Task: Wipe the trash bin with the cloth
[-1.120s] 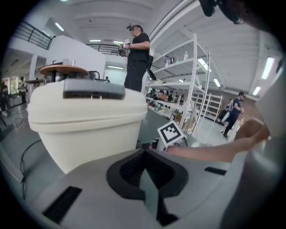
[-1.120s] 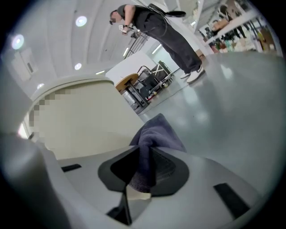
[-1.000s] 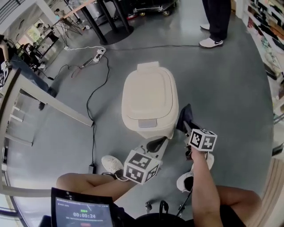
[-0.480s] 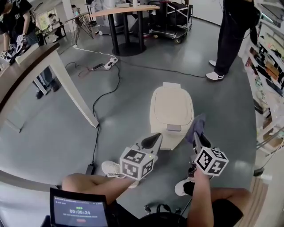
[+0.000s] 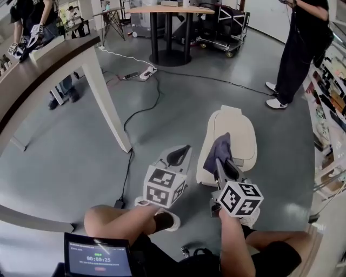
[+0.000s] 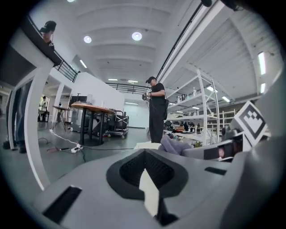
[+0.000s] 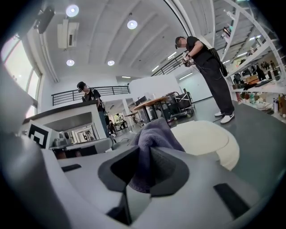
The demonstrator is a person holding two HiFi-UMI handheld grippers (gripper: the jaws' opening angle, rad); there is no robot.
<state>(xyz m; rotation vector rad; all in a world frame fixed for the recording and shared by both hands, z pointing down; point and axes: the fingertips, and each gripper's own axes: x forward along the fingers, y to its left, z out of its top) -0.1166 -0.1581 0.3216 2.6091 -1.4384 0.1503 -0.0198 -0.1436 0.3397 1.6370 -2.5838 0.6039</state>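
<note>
Jaws of the right gripper (image 7: 149,170) were clamped on the purple cloth (image 7: 154,134), which was held over the near left part of the closed lid of the cream trash bin (image 5: 240,135). Jaws of the left gripper (image 6: 145,174) were pressed together on nothing, just left of the bin. Bin was stood on the grey floor (image 5: 162,108); a person (image 5: 297,48) was seen beyond it.

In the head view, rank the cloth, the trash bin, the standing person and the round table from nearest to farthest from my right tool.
1. Cloth: gripped in the right tool.
2. Trash bin: directly ahead of it.
3. Standing person: far right, beyond the bin.
4. Round table: top centre, at the back.
</note>
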